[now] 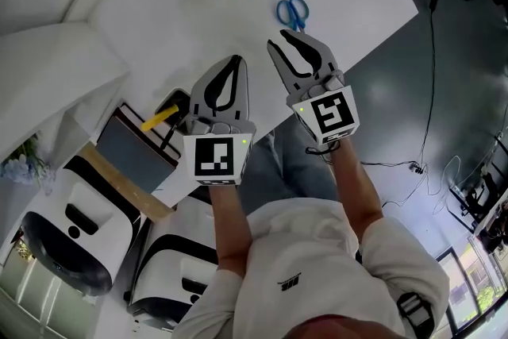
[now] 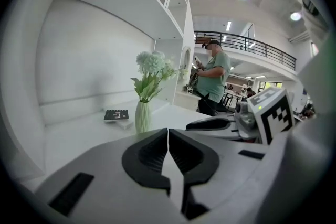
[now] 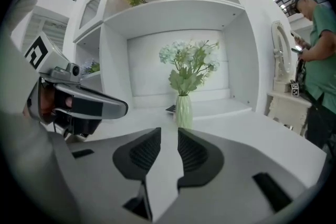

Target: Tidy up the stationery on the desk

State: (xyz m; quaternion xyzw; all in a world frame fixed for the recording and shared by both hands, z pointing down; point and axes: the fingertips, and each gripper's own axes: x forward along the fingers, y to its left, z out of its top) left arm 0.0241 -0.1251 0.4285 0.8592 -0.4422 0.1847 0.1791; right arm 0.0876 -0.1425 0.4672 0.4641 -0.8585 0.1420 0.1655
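Left claw (image 1: 236, 61): jaws together, empty, parked at near edge of white table (image 1: 159, 20). Right claw (image 1: 279, 40): narrow gap, nothing between. Blue-handled metal scissors (image 1: 292, 12) lie upper centre, just ahead; right claw apparently lined up for pickup.

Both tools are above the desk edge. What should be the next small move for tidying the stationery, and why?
Probably ease the right tool forward to the blue scissors. They lie flat on the white desk just beyond its tips. Its jaws stand apart with nothing between them, while the left tool has its jaws together.
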